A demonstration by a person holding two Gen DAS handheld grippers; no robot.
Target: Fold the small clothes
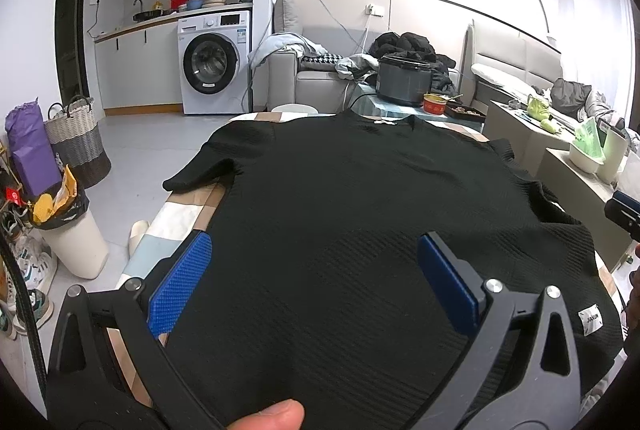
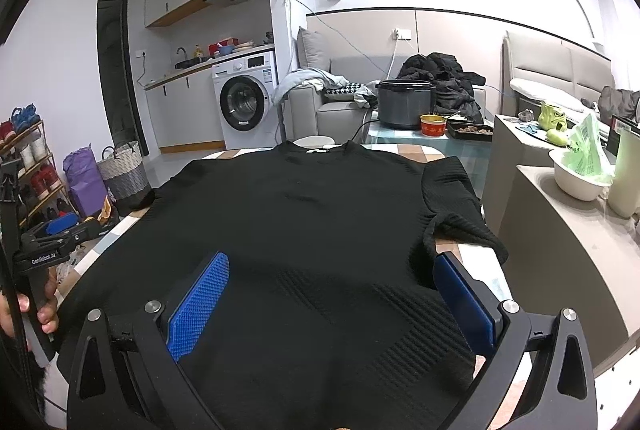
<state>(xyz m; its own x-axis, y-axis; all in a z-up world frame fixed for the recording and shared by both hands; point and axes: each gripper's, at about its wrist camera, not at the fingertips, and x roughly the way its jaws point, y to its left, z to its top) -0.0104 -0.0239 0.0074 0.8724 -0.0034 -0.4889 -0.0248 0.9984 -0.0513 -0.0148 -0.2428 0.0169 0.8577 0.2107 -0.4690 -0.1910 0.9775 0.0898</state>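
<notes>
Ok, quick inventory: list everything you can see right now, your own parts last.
sweater: one, black, spread flat on table
table: one, patchwork cover, under sweater
washing machine: one, white, back left
rice cooker: one, dark grey, beyond table
baskets: one, grey-white woven, floor left
bowl: one, white, right counter
left hand-held gripper: blue pads, open over the hem
right hand-held gripper: blue pads, open over the hem
</notes>
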